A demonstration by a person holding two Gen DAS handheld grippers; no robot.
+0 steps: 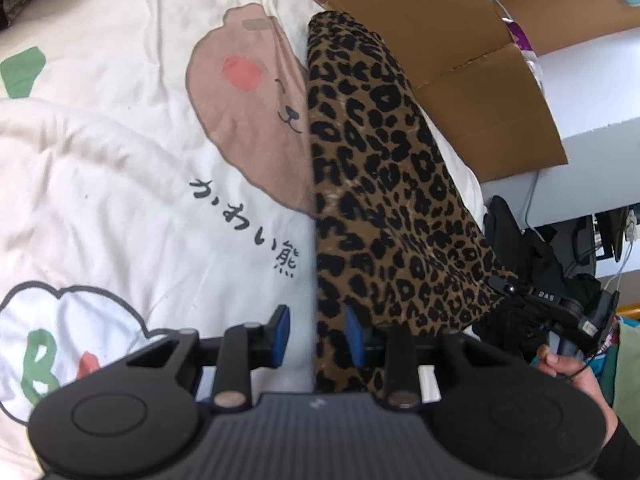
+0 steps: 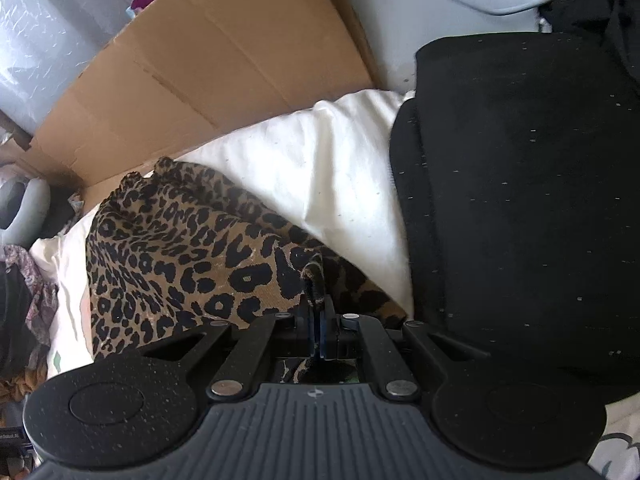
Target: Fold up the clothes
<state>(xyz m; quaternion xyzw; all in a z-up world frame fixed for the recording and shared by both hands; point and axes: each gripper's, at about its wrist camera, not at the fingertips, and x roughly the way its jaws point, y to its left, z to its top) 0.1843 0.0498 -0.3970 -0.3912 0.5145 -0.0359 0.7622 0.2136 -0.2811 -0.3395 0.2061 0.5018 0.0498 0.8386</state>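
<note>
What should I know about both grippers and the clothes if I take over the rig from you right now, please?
Right gripper: shut on a corner of the leopard-print garment.
Left gripper: open, its blue pads astride the garment's near edge, nothing gripped.
The garment lies as a long narrow strip on the bear-print bedding, beside the cardboard. A black garment lies folded to the right.
Done: apparently folded lengthwise.
Left: probably close the left gripper, fold the strip end to end, set it down.

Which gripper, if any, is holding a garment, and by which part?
The right gripper is shut on the leopard-print garment, pinching a bunched edge. The left gripper is open, straddling its side edge, holding nothing.
</note>
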